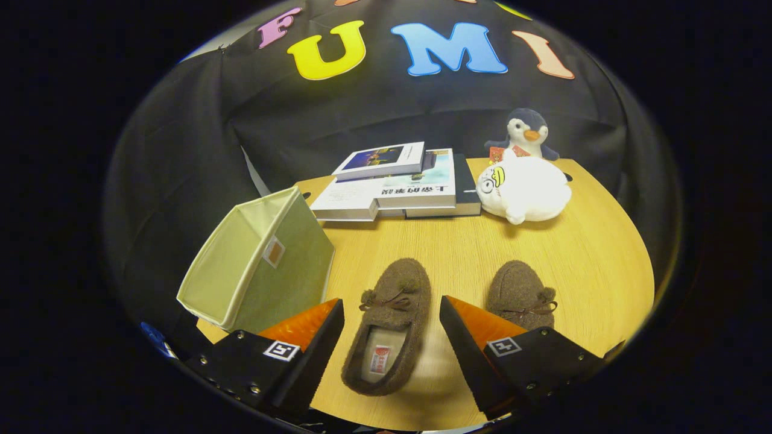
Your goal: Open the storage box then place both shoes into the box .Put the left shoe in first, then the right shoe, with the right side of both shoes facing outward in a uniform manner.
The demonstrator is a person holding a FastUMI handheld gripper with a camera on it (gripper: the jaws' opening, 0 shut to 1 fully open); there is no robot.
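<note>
1. My gripper [392,328] is spread wide and holds nothing. The left shoe [389,325] lies on the table [579,253] between the two fingers, and neither finger touches it as far as I can see.
2. That shoe is a brown fuzzy slipper with a small bow on the vamp, toe pointing to 12 o'clock and heel opening toward me, a label showing on the insole.
3. The right shoe [518,295] sits at about 3 o'clock from the first, just beyond my right finger, which covers its heel. The two are apart, roughly parallel.
4. The storage box [259,265] stands at 10 o'clock from the left shoe, near it. It is a pale green fabric bin, tipped so its open mouth faces away to the left, and I see no lid on it, so I judge the opening step done.
5. Handling, as I judge it: the slipper looks light and soft, so the upper will collapse under a pinch and the fleece should give plenty of friction. I would close across the sides near the heel collar or mid-body, where sole and upper together offer some stiffness, and avoid the bow.
6. The box walls look thin and floppy, so a nudge from the shoe could shift or fold it.
7. At 12 o'clock, well beyond, lie stacked books [392,184], a white plush [523,188] and a penguin toy [525,135], clear of the work.
</note>
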